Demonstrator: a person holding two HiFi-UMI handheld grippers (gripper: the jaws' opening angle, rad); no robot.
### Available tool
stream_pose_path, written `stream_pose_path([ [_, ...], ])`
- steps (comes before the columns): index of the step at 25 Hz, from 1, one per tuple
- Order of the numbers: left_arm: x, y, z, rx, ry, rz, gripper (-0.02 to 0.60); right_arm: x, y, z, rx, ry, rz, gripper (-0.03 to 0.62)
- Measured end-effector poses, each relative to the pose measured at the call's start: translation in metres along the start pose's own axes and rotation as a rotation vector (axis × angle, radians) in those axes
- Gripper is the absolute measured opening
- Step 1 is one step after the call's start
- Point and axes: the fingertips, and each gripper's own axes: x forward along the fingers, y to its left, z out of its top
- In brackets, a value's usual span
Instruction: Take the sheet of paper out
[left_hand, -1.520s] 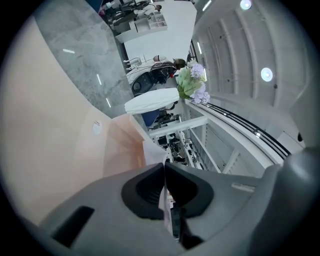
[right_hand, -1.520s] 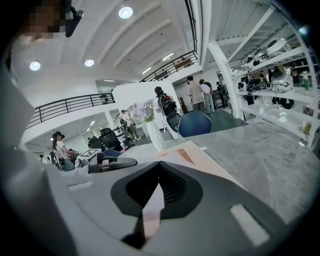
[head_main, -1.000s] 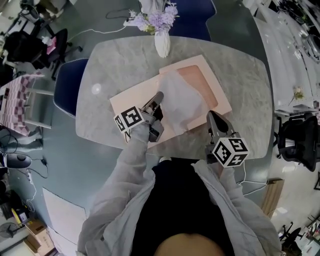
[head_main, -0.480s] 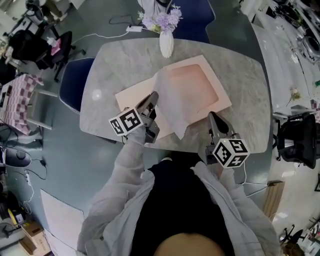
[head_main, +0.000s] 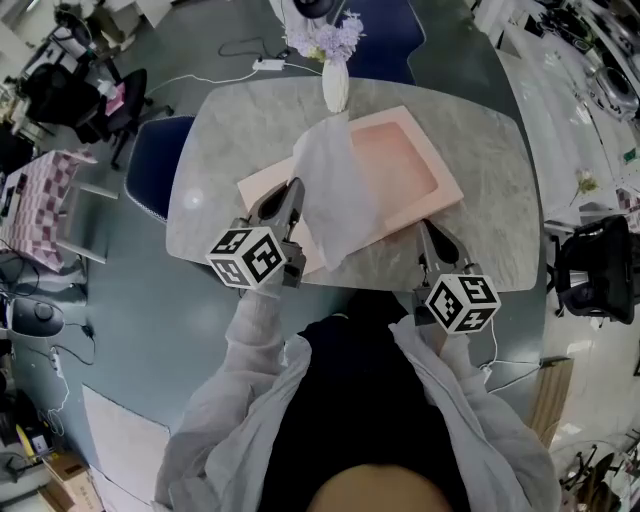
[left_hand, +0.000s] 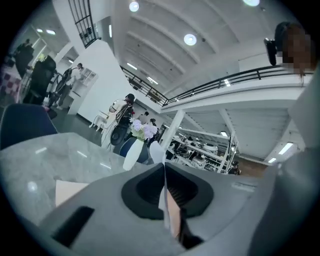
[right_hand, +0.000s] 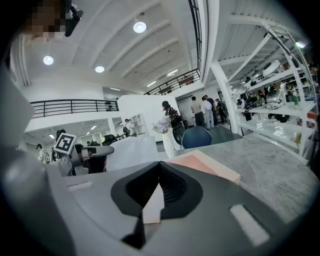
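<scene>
Over the table (head_main: 225, 140), left tongs (head_main: 291, 187) clamped on the sheet of paper (head_main: 335, 195); right tongs (head_main: 428, 230) together.

The surface (head_main: 480, 150) looks like grey marbled stone, smooth with a soft sheen. The sheet of paper (head_main: 335, 195) is thin, white, half translucent and matt. The pink box (head_main: 445, 185) looks like matt card. The white vase (head_main: 335, 92) is glossy. The left gripper (head_main: 293, 188) and the right gripper (head_main: 427, 230) have matt grey plastic shells and black ribbed pads (right_hand: 172, 192).

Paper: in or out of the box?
Mostly out: left gripper pinches paper, raised and hanging over box's left rim. Cannot tell whether its bottom edge clears the box.
</scene>
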Motion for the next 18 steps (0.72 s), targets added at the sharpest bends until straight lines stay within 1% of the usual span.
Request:
stream_pose_path([
  [5, -0.019, -0.017, -0.003, 0.150, 0.026, -0.011, 0.000, -0.013, 0.010, -0.006, -0.013, -0.010, -0.009, 0.011],
  [7, -0.024, -0.022, -0.008, 0.191, 0.040, -0.025, 0.000, -0.018, 0.011, -0.008, -0.018, -0.011, -0.019, 0.011],
  [10, -0.034, -0.028, -0.015, 0.215, 0.057, -0.046, 0.001, -0.025, 0.013, -0.011, -0.022, -0.013, -0.033, 0.011],
  [14, -0.050, -0.034, -0.026, 0.234, 0.068, -0.056, 0.001, -0.035, 0.015, -0.015, -0.026, -0.020, -0.040, 0.011],
  [18, -0.059, -0.036, -0.034, 0.217, 0.074, -0.067, 0.002, -0.038, 0.025, -0.017, -0.051, -0.022, -0.028, 0.011],
])
